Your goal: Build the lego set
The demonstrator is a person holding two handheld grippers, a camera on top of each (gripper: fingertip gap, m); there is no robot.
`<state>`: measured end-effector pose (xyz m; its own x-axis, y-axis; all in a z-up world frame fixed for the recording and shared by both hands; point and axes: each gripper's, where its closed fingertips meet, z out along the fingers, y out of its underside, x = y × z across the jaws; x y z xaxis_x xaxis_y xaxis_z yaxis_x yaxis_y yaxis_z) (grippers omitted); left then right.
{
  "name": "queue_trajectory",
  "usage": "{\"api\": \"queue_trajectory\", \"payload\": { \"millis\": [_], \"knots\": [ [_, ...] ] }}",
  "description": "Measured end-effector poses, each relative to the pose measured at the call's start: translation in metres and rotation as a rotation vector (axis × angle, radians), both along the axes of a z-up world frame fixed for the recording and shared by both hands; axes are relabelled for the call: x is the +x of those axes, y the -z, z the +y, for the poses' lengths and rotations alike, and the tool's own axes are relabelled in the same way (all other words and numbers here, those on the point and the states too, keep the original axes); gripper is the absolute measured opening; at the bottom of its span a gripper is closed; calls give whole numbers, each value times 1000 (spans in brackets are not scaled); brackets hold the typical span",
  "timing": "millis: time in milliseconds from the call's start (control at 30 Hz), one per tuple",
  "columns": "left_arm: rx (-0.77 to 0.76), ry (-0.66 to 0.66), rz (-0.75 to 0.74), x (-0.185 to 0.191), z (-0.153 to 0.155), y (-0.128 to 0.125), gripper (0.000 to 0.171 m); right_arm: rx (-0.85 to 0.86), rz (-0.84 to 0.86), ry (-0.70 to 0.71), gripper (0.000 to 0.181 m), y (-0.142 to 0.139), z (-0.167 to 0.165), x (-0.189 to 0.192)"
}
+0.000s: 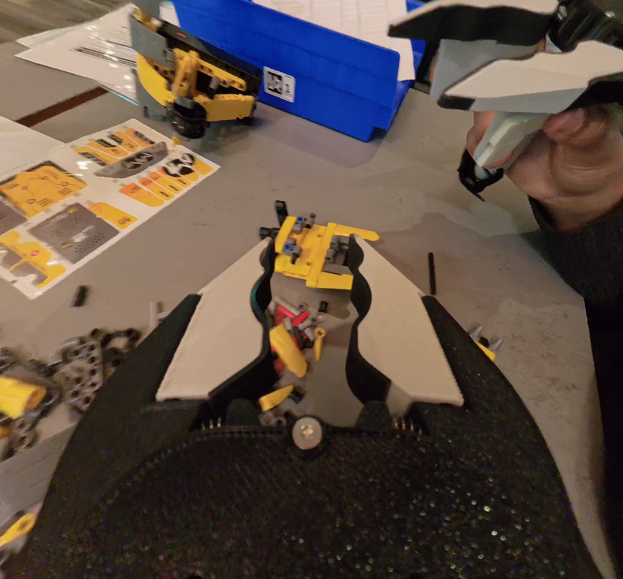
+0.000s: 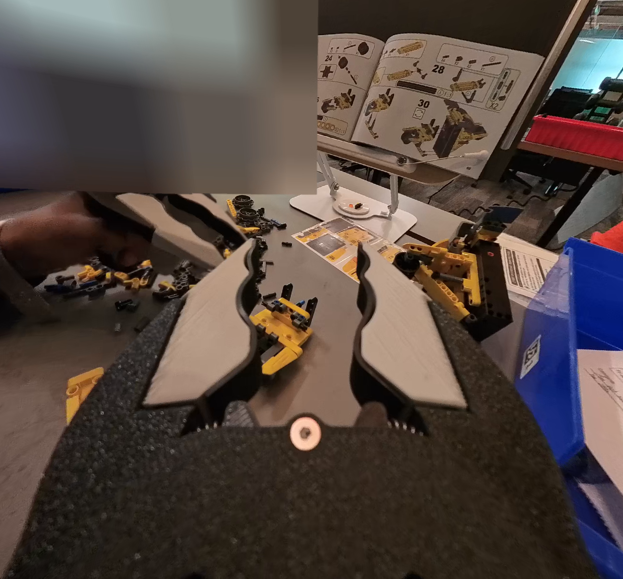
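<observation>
Left gripper [image 1: 310, 242] is spread open around the small yellow brick piece [image 1: 317, 255] on the grey table [image 1: 421, 198], tips beside it, touching or not I can't tell. Right gripper [image 2: 305, 245] hangs open above it. Only the right view shows the open booklet [image 2: 428, 97] at 1 o'clock. Half-built yellow model [image 1: 195, 87] and blue bin [image 1: 303, 50] at 11 in the left view. Loose parts [image 1: 296, 333] between the left jaws.
</observation>
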<state>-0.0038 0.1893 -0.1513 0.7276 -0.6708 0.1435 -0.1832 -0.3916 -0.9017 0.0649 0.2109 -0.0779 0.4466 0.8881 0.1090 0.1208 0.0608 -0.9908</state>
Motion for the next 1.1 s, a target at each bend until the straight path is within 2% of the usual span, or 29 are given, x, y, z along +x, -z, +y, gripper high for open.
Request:
{"api": "queue_trajectory", "payload": {
  "millis": [100, 200, 367, 533, 700, 1100],
  "knots": [
    [41, -107, -34, -37, 8, -18, 38, -1, 7, -3, 57, -1, -1, 0],
    [71, -210, -99, -78, 10, -34, 28, -3, 12, -9, 58, -2, -2, 0],
    [72, -292, -82, -119, 3, -32, 16, -4, 0, -12, 57, 1, -3, -2],
    [86, -338, -39, -140, -4, -31, 13, -2, -21, 2, 57, 6, 1, -3],
    [76, -369, -66, -154, -7, -30, 13, -59, -38, -4, 57, 19, 7, -7],
    [86, -360, -27, -151, -10, -31, 22, -104, -52, -11, 57, 30, 11, -10]
  ]
}}
